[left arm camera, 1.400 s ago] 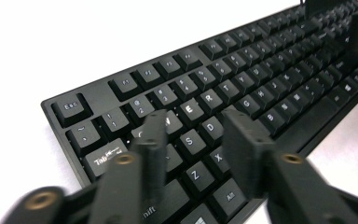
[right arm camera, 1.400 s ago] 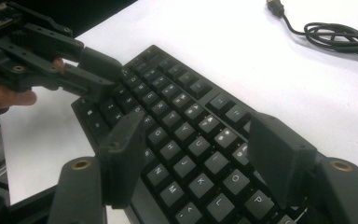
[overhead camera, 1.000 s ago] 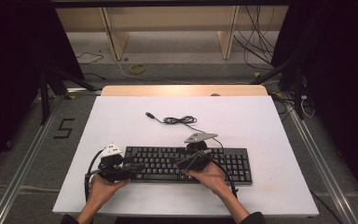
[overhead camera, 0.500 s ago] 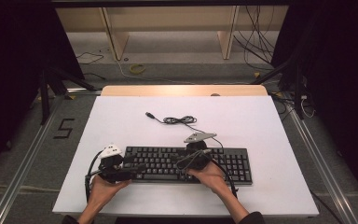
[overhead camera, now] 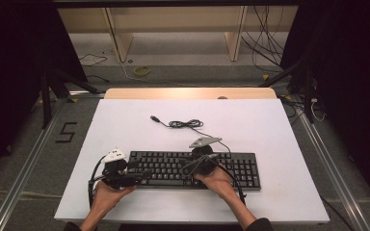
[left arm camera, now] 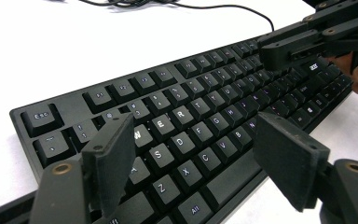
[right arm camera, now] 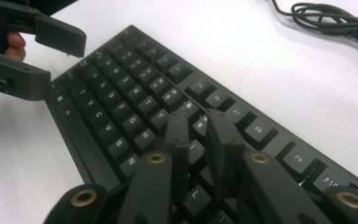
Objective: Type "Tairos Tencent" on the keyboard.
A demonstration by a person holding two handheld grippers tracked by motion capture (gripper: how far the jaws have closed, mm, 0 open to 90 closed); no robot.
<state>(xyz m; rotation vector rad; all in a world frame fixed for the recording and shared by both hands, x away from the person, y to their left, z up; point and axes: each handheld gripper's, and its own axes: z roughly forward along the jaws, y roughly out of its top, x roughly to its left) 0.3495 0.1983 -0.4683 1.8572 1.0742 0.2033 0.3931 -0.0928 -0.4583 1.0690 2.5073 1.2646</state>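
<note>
Presently catalogued, left to right: a flat white matte desk [overhead camera: 270, 130] carrying one black full-size keyboard [overhead camera: 236, 168], rectangular, with low square plastic keycaps bearing pale legends, lying near the desk's front edge. Left hand [overhead camera: 107, 198], entering from the bottom of the high view, palm wrapped around the left gripper [left arm camera: 198, 158], a black hard-plastic tool with a white cap on top and a dark cable looping beside it; it sits at the keyboard's left end. Its fingers [left arm camera: 114, 151], broad flat slabs with blunt corners and brass-coloured pivot pins, stand spread wide, holding nothing, poised over the letter keys on the keyboard's left portion; whether they touch the keycaps cannot be told. Right hand [overhead camera: 218, 180], likewise entering from below, grips the right gripper [right arm camera: 200, 126], black with a grey three-cornered plate on top, set over the keyboard's middle. Its fingers [right arm camera: 176, 130], narrow tapering bars, are drawn nearly together with a slim gap between them, clasping nothing, tips down among the keys just below the function row. Behind the keyboard, well apart from it on bare desk, a thin black cable [overhead camera: 185, 123] lies bundled in a loose coil, one plug end trailing left, the other strand running back to the keyboard.
</note>
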